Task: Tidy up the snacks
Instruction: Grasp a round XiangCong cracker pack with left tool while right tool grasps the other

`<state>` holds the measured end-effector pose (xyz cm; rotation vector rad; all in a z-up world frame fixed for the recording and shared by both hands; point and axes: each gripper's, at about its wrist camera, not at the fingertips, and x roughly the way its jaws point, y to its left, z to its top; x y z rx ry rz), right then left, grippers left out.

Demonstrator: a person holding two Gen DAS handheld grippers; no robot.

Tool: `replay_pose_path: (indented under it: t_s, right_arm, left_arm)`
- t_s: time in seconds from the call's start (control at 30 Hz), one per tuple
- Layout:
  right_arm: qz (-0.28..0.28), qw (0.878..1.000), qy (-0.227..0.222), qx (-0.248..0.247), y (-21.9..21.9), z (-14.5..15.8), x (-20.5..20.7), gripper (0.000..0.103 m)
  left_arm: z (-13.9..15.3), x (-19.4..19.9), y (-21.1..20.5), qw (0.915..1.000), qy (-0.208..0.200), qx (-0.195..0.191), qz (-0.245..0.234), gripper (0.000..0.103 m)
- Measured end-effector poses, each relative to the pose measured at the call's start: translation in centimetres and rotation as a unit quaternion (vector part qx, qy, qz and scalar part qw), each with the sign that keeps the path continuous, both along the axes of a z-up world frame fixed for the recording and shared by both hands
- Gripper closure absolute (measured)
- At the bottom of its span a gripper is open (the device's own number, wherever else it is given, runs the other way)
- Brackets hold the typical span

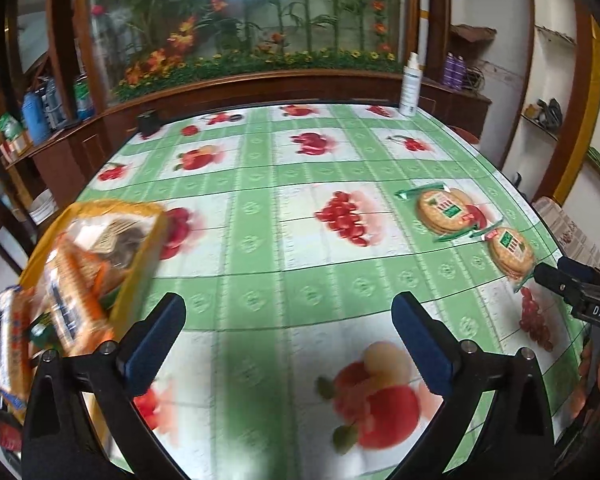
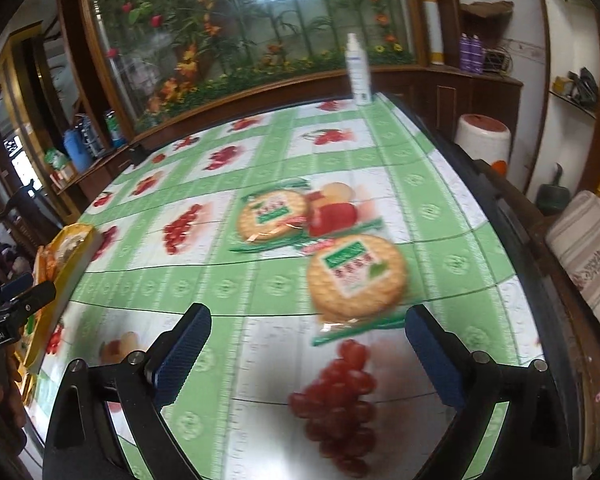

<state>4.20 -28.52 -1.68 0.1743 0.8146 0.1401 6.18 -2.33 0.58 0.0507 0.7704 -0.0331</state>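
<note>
Left wrist view, left to right. A yellow tray (image 1: 140, 240) sits at the left edge of the table (image 1: 260, 208), tilted in the picture and blurred, with orange snack packs (image 1: 72, 300) lying in it; one more pack (image 1: 8, 344) appears at its outer side, possibly beyond the rim, though blur prevents certainty. The left gripper (image 1: 288, 340) hovers over bare tablecloth near the front edge, its blue pads wide apart with nothing between them. Two round biscuit packs lie toward the right edge: the farther biscuit pack (image 1: 446, 210) and, just beside it, the nearer biscuit pack (image 1: 510, 254). The right gripper (image 1: 556, 276) enters from the right, its tip close to the nearer pack.

Right wrist view, left to right. The same tray (image 2: 66, 256) stands at the left edge. The right gripper (image 2: 308, 354), likewise spread and empty, points down at the nearer biscuit pack (image 2: 356, 276), whose wrapper end lies just ahead of the fingers; the farther one (image 2: 272, 214) overlaps or touches it. A white bottle (image 2: 358, 70) stands at the far edge.

Risks, as judged: the glossy wrappers may slip from the pads; closing on the thin wrapper end alone may let the pack swing or fall; pinching hard may crack the biscuits; the neighbouring pack may be dragged along; the crowded tray near the edge may shed a pack when another is added.
</note>
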Motion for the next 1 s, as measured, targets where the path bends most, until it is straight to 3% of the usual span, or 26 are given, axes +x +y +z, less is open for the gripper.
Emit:
replay_pose_path:
  t_s: [0.17, 0.37, 0.7, 1.0]
  right_arm:
    - [-0.011, 1.000, 0.016, -0.018, -0.7, -0.9, 0.7, 0.002]
    - [-0.011, 0.999, 0.036, -0.037, -0.6, -2.2, 2.7, 0.002]
    - [-0.017, 0.996, 0.075, -0.039, -1.7, -3.7, 6.6, 0.002]
    - [-0.017, 0.997, 0.073, -0.026, -2.5, -4.0, 7.3, 0.000]
  left_arm:
    - [-0.6, 2.4, -3.0, 0.9992, 0.021, -0.008, -0.032, 0.000]
    - [-1.1, 6.6, -6.7, 0.9959, 0.054, -0.052, -0.051, 0.000]
    - [-2.0, 12.3, -11.8, 0.9940, 0.080, -0.061, -0.041, 0.000]
    - [-3.3, 15.1, -14.3, 0.9919, 0.102, -0.066, -0.038, 0.000]
